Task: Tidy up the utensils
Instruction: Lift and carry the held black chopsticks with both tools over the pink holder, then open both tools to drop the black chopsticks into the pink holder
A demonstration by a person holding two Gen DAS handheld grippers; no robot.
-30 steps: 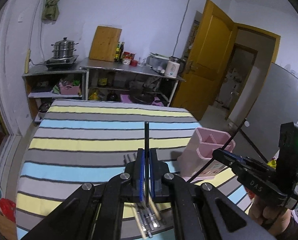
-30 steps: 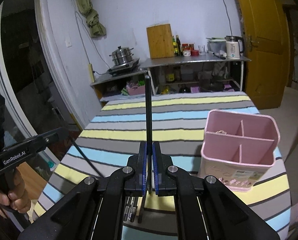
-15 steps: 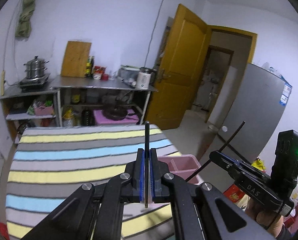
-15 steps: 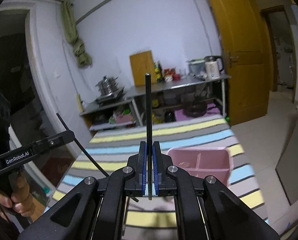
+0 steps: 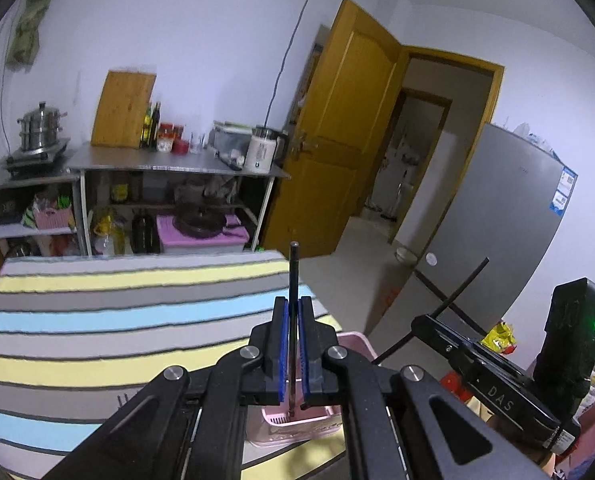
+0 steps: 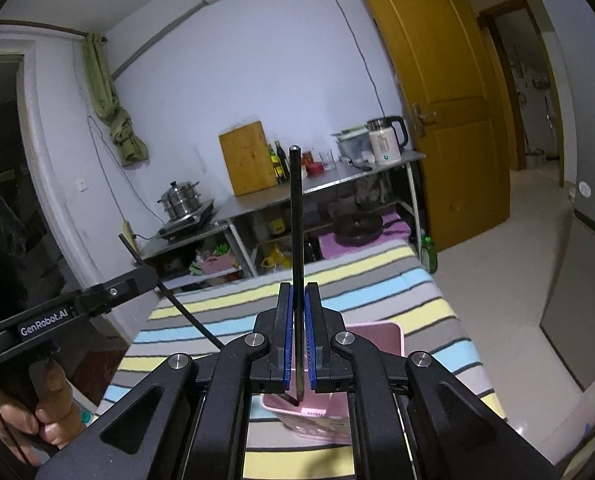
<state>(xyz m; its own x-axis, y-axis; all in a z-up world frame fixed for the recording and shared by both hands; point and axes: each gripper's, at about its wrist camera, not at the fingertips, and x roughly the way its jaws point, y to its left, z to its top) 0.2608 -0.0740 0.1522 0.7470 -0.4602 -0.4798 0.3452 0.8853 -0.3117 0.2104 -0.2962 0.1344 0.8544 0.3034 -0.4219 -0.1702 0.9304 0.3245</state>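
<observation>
"GenRobot.AI" on left gripper [image 6: 137,280]; "DAS" on right gripper [image 5: 419,326].

Your work surface is a tabletop [image 5: 97,320] covered in a striped cloth with yellow, grey, light-blue and white bands. It spreads ahead of and below your jaws, mostly to their left in the left wrist view. A pink utensil holder [image 5: 353,340] stands directly on it, just below and behind the jaws and largely hidden by them; in the right wrist view its rim [image 6: 377,330] shows right of the jaws.

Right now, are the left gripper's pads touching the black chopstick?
Touching. In the left wrist view, the left gripper has both blue pads closed against the black chopstick, with no gap.
</observation>
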